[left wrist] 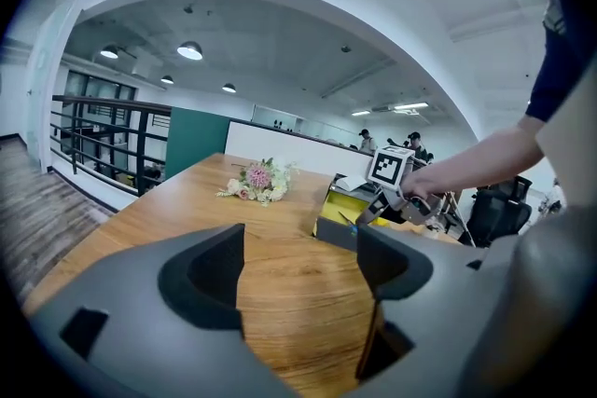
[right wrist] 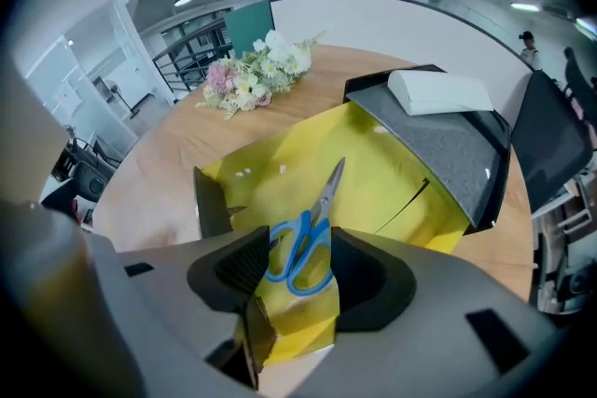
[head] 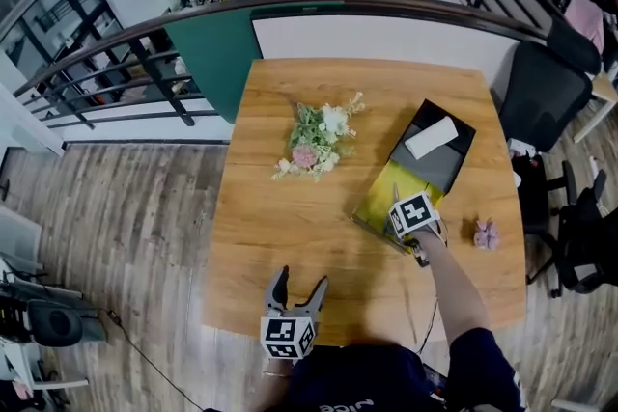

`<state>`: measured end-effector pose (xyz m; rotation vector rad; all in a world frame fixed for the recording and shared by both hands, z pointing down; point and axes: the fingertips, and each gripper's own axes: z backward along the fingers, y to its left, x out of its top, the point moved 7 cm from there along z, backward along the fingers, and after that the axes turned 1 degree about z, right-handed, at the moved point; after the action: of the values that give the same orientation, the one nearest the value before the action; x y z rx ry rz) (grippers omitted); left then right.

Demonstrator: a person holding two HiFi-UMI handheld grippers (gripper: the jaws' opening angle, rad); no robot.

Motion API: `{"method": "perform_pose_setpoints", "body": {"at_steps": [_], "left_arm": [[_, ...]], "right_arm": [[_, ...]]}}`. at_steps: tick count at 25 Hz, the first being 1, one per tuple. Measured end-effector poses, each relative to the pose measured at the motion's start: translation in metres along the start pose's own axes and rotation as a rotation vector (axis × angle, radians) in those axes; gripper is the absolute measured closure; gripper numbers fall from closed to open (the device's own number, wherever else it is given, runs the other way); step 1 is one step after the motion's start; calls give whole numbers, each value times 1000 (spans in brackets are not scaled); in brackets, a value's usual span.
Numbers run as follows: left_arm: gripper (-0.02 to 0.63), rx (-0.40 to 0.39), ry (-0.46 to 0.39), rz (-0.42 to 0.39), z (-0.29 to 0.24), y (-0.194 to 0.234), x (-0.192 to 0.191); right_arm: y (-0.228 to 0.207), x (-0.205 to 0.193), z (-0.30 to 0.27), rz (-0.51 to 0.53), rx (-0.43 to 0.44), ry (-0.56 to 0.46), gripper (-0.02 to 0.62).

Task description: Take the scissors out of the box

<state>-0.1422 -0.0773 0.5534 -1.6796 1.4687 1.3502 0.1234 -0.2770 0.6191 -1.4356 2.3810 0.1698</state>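
Box [right wrist: 401, 186]: open on the worktop [head: 290, 236], yellow inside; scissors [right wrist: 315, 217] lie flat on its floor.
Lid [right wrist: 448, 144]: folded back, with a white block [right wrist: 438, 91] on it.
Scissors' axis: blue handles nearest the right tongs, blades pointing away toward the lid.
Right tongs [right wrist: 298, 273]: apart, straddling the handles; contact unclear.
Left tongs [left wrist: 300, 261]: apart, empty, over bare worktop.

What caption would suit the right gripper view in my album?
Open right tool poised over blue-handled scissors lying inside the yellow-lined box.
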Motion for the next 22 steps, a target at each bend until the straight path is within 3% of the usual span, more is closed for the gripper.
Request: {"method": "perform_pose_setpoints", "body": {"at_steps": [7,13,17,20,22], "left_arm": [[233,48,7,10,7,11,-2],[233,61,18,13,10,15,-3],[233,49,19,15,8,13,-3],[233,40,19,23,7,10,-3],[233,35,20,25,6,9,-4]], "right_arm": [[-4,-9,-23,-24,-29,90,375],[-5,-5,-27,-16,-59,89,392],[2,-7,-33,56,-150,90,426],[7,-8,-34,0,-120,80,509],[3,-8,-34,-46,-102,77,511]]}}
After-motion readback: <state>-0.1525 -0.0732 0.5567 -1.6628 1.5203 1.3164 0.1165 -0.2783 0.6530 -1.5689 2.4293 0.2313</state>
